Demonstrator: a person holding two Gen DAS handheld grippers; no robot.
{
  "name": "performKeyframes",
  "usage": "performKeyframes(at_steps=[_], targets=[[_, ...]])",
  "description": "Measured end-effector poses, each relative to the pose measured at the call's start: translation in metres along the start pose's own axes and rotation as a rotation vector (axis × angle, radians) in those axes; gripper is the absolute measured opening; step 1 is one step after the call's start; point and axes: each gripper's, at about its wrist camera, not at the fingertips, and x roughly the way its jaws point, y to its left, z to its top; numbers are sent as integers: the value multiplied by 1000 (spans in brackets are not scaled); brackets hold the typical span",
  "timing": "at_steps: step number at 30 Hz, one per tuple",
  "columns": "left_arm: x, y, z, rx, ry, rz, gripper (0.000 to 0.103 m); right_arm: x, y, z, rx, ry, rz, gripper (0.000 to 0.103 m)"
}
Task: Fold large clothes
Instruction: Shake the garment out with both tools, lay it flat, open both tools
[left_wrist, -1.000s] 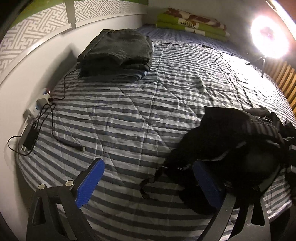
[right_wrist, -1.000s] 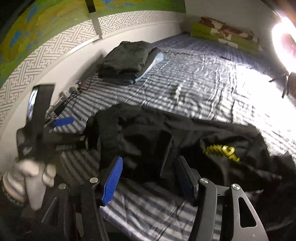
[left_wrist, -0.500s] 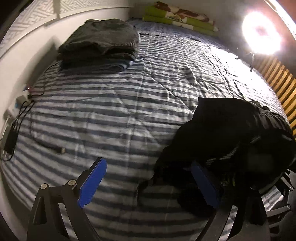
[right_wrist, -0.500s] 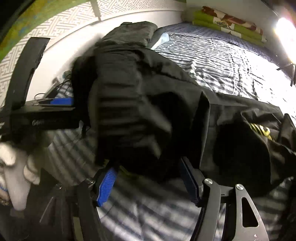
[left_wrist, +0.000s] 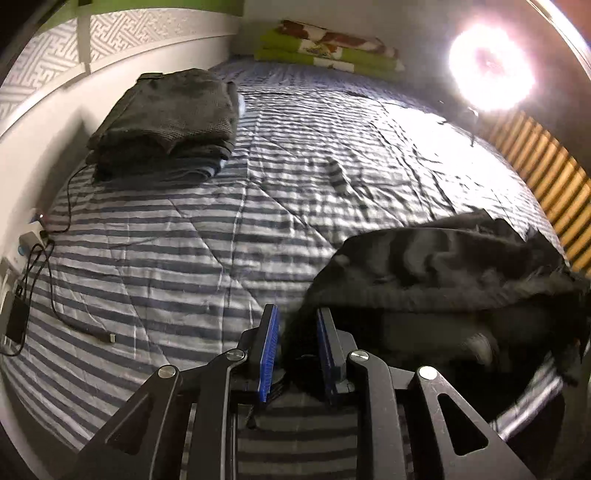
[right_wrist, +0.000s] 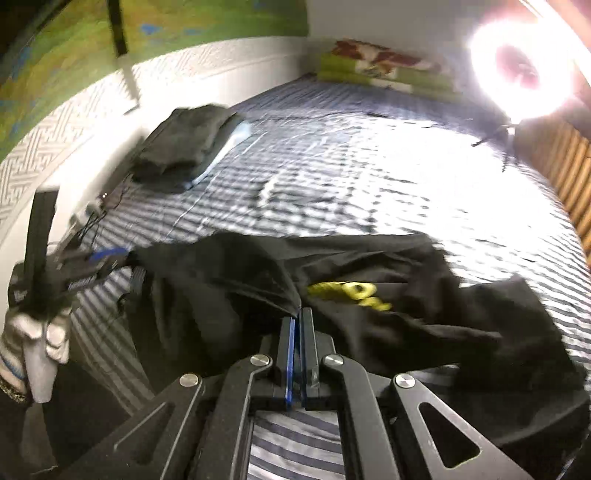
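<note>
Both grippers stood wide open a second ago; now the left gripper (left_wrist: 295, 339) has clamped down on a bunch of the black garment (right_wrist: 388, 295) at its near left edge, and the right gripper (right_wrist: 297, 332) has pinched shut on a fold of it near the middle of the near edge. The garment, bunched up high half a second ago, now sags back across the near right part of the striped bed (left_wrist: 258, 192).

This looks like the opening step: taking hold of the cloth to spread it before any fold. The next move likely calls for drawing the two grips apart and lifting, so the fabric hangs flat and its outline shows.

The garment lies crumpled, its long axis roughly left to right along the near edge, yellow print (right_wrist: 351, 295) facing up. Which end is the collar cannot be told. A folded dark stack (left_wrist: 166, 118) sits far left by the wall.
</note>
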Motion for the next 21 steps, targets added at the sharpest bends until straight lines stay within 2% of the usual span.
performKeyframes(at_steps=[1,2,3,5,8,10,13,14,15,17,19,20,21], targets=[[-2,0,-3,11,1,-2,25,-2,-3,4,-1,-10,-17,2],[-4,2,-9,27,11,-7,36,-5,-6,4,-10,-14,-30,2],[-6,3,-14,37,14,-7,53,-9,-7,1,-16,-11,-36,2],[-7,5,-23,58,21,1,68,-11,-10,-5,-17,6,-36,2],[0,1,-33,79,60,-29,70,-4,-12,-21,-49,25,-41,2],[2,-9,-36,95,78,-62,77,-2,-15,-33,-46,40,-36,3],[8,-33,-39,171,79,-53,84,3,-22,-45,-3,53,-12,7],[13,-43,-41,215,90,-38,85,3,-26,-50,7,61,-4,17],[20,-52,-42,254,105,-1,85,2,-29,-57,23,66,3,31],[33,-60,-43,286,119,61,85,2,-35,-70,44,64,-3,48],[42,-59,-43,264,133,70,85,5,-39,-79,62,77,-2,50],[45,-56,-42,238,139,65,81,8,-42,-83,78,88,2,50],[47,-52,-40,216,145,65,70,13,-44,-87,88,97,1,50]])
